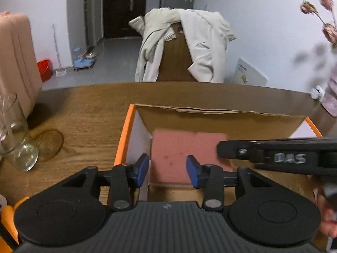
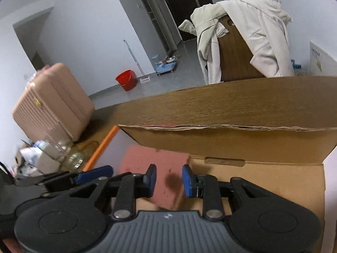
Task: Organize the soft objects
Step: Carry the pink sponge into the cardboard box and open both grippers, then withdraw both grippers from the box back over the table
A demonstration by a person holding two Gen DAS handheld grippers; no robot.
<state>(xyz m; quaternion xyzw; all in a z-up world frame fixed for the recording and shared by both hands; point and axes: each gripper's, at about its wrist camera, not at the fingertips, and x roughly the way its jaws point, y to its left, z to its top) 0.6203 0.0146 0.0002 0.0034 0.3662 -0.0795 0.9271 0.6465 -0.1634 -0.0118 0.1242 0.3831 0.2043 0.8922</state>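
A pink sponge (image 1: 185, 154) lies on the floor of an open cardboard box (image 1: 210, 111) with an orange edge and white side walls. My left gripper (image 1: 167, 170) hangs over the box's near left corner, its blue pads apart and the sponge below and beyond them, untouched. The right gripper (image 1: 220, 149) reaches in from the right, above the sponge. In the right wrist view the sponge (image 2: 162, 164) lies tilted in the box (image 2: 210, 127). My right gripper (image 2: 169, 181) is open just above it, pads clear of its face. The left gripper's blue fingertip (image 2: 94, 174) shows at the left.
The box stands on a wooden table (image 1: 84, 109). An empty glass jar (image 1: 16, 139) and a pink suitcase (image 1: 16, 63) are at the left. Behind the table a chair carries a cream jacket (image 1: 189, 42). Dried flowers (image 1: 328, 27) stand at the right, a red bucket (image 2: 126, 80) on the floor.
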